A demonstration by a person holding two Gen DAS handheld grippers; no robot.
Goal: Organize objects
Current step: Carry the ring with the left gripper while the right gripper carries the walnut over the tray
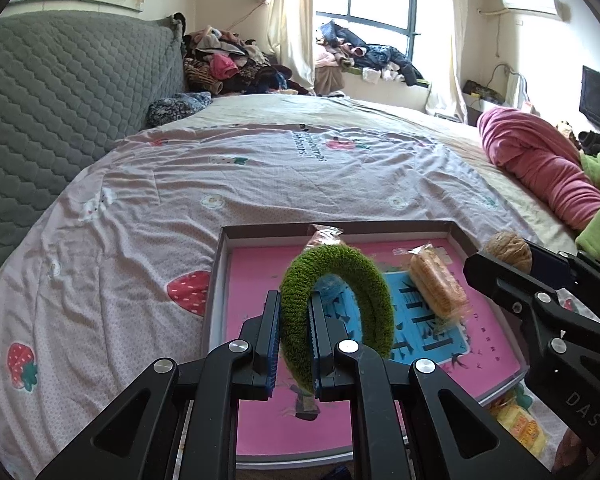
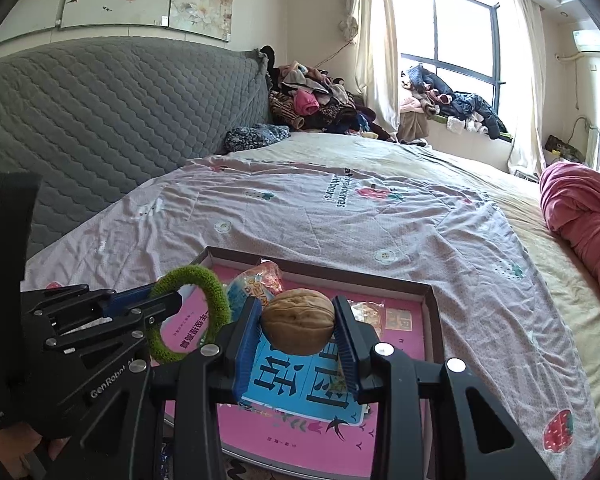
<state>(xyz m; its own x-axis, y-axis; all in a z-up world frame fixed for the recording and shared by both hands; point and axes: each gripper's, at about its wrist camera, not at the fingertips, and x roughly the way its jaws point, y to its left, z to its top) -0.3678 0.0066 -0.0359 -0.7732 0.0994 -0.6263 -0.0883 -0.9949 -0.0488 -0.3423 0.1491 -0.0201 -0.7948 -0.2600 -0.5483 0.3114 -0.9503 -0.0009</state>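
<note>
— Where are the two things?

— The left gripper (image 1: 294, 320) is clamped on a fuzzy green ring (image 1: 336, 300), and the right gripper (image 2: 298, 340) pinches a walnut (image 2: 298, 326). Both hang over the box tray (image 1: 216, 280) at the near edge of the bed (image 1: 140, 200).

— Any room?

— Plenty: the bedspread beyond the tray's far rim lies bare up to the pink blanket (image 1: 540, 168).

— What's hidden?

— The tray's near rim, behind both grippers. A wrapped biscuit (image 1: 438, 284) is plain from the left camera; from the right, the snack packets (image 2: 260, 284) are probably crisps, half covered.
</note>
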